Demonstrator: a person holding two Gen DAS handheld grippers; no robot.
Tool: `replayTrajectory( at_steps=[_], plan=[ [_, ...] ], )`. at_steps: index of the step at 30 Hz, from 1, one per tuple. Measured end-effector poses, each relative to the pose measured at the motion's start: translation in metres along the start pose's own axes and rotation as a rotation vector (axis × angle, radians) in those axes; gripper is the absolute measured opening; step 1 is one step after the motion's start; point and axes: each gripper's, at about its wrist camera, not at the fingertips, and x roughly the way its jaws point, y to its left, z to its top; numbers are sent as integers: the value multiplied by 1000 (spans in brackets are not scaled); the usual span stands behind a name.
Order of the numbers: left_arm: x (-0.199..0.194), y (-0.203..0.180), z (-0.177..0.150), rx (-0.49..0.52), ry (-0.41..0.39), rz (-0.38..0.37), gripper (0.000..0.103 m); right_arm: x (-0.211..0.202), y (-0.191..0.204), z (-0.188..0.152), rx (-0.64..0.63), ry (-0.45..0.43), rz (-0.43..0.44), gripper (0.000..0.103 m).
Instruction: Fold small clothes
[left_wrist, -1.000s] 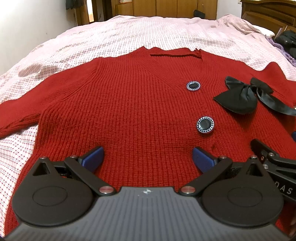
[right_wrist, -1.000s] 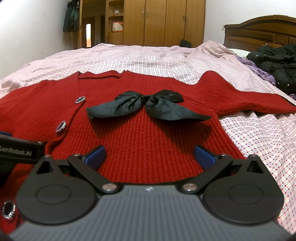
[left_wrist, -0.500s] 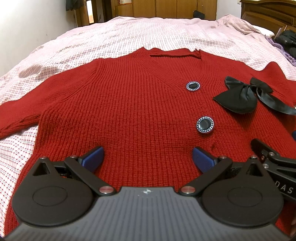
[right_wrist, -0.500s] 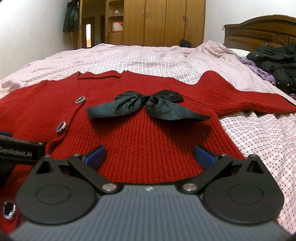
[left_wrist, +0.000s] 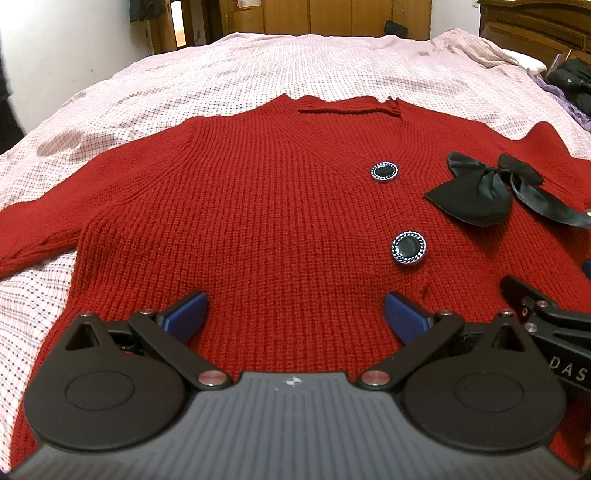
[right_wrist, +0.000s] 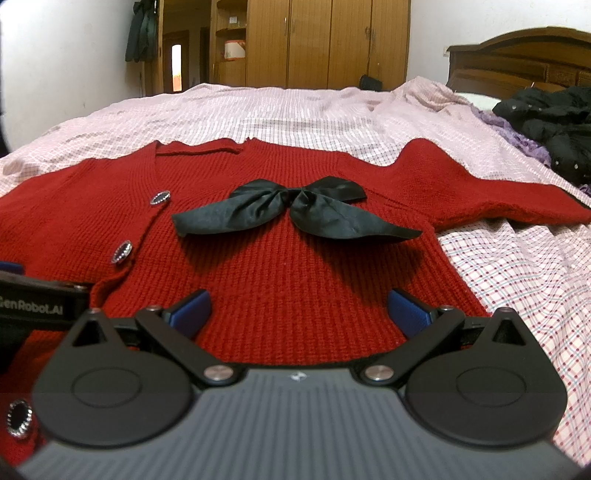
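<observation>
A red knit cardigan (left_wrist: 240, 221) lies flat, front up, on the bed, with its sleeves spread out to both sides. It has dark round buttons (left_wrist: 408, 247) and a black satin bow (right_wrist: 295, 206) on its chest. My left gripper (left_wrist: 295, 317) is open and empty, low over the cardigan's bottom hem on its left half. My right gripper (right_wrist: 299, 314) is open and empty, low over the hem on the right half. Each gripper's body shows at the edge of the other's view.
The bed has a pink checked sheet (right_wrist: 517, 266). A dark jacket (right_wrist: 554, 122) and purple cloth lie at the far right by the wooden headboard (right_wrist: 517, 55). Wooden wardrobes (right_wrist: 314, 40) stand at the back.
</observation>
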Motion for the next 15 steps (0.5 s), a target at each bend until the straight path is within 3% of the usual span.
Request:
replayTrajectory(
  at_steps=[4, 8, 10, 15],
  plan=[
    [-6, -1, 7, 23, 53, -10, 103, 1, -9, 11, -7, 76, 53, 103],
    [-18, 4, 17, 11, 117, -29, 103, -15, -24, 27, -16, 185, 167, 103],
    [-28, 1, 17, 55, 124, -22, 103, -24, -43, 41, -23, 206, 209, 103],
    [-48, -11, 14, 174, 137, -26, 103, -34, -109, 75, 19, 203, 172, 103]
  ],
)
